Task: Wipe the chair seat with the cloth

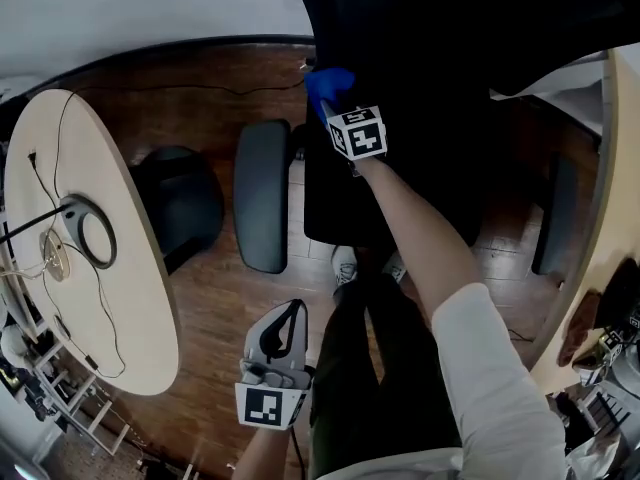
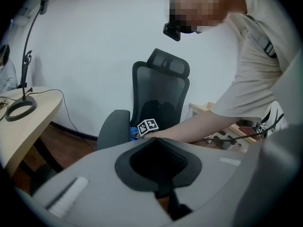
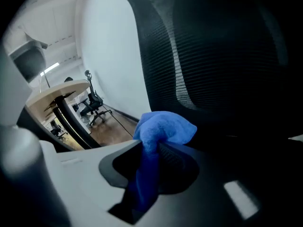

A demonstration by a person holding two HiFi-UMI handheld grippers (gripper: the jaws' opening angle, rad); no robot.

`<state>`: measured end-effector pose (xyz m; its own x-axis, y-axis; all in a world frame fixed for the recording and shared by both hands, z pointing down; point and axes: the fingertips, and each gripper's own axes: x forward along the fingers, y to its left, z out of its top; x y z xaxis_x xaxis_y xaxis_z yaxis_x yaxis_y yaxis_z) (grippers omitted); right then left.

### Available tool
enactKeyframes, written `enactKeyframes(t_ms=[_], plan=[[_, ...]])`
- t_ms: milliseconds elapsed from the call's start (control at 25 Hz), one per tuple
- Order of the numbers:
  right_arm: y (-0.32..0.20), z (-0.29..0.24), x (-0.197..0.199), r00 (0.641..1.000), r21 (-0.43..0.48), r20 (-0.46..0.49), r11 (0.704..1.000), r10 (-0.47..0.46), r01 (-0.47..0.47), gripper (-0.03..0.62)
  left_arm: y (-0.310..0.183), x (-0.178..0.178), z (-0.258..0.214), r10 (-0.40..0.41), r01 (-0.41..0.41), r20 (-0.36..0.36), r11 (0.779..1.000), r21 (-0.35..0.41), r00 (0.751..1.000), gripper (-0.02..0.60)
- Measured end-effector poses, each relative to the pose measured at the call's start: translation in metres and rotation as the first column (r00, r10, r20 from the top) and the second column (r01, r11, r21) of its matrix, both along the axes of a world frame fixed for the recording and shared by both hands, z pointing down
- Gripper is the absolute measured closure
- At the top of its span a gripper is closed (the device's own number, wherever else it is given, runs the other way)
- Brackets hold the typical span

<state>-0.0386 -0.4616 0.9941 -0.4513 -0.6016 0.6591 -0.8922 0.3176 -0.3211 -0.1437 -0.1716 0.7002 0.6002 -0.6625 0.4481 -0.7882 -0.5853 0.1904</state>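
A black office chair stands under me, its seat (image 1: 400,193) dark in the head view and its mesh backrest (image 3: 213,51) filling the right gripper view. My right gripper (image 1: 332,103) reaches to the seat's back left corner and is shut on a bunched blue cloth (image 1: 326,83), which spills out between the jaws (image 3: 163,129). Whether the cloth touches the seat is hidden. My left gripper (image 1: 281,320) hangs low beside the person's leg, shut and empty, pointing at the chair (image 2: 161,86). The left gripper view also shows the blue cloth (image 2: 133,133).
A round beige table (image 1: 120,298) with a ring lamp (image 1: 90,233) and cables is at the left. The chair's grey left armrest (image 1: 262,208) and right armrest (image 1: 555,218) flank the seat. A dark rounded object (image 1: 185,203) sits under the table edge. A cluttered desk (image 1: 600,348) stands at the right.
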Motion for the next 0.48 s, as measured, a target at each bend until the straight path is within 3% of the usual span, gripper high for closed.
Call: enactKeyframes(t_ms=[80,120,240,320,360,480], plan=[[-0.005,0.003,0.005,0.999,0.0,-0.043,1.0,-0.019,0.02,0.503,-0.011,0.004,-0.011,-0.046,0.054,-0.081,0.993,0.101,0.996,0.543],[-0.005,0.004,0.012,0.998,-0.002,-0.063,1.0,-0.022,0.022,0.503,-0.01,0.004,-0.01,-0.039,0.046,-0.075,0.994,0.103,0.996,0.543],[-0.001,0.006,0.055,0.995,-0.035,-0.09,0.998,0.052,-0.055,0.503,0.014,0.001,0.015,0.104,-0.096,0.108,0.992,-0.077,0.989,0.543],[0.005,0.008,0.1,0.987,-0.058,-0.107,0.99,0.122,-0.129,0.503,0.016,0.006,0.015,0.156,-0.141,0.146,0.984,-0.11,0.977,0.543],[0.01,0.009,0.126,0.98,-0.065,-0.126,0.985,0.152,-0.161,0.503,0.009,0.012,0.006,0.144,-0.136,0.118,0.988,-0.071,0.983,0.543],[0.031,0.014,0.217,0.949,-0.088,-0.188,0.958,0.253,-0.273,0.503,-0.028,0.041,-0.037,0.036,-0.023,-0.097,0.991,0.133,0.995,0.543]])
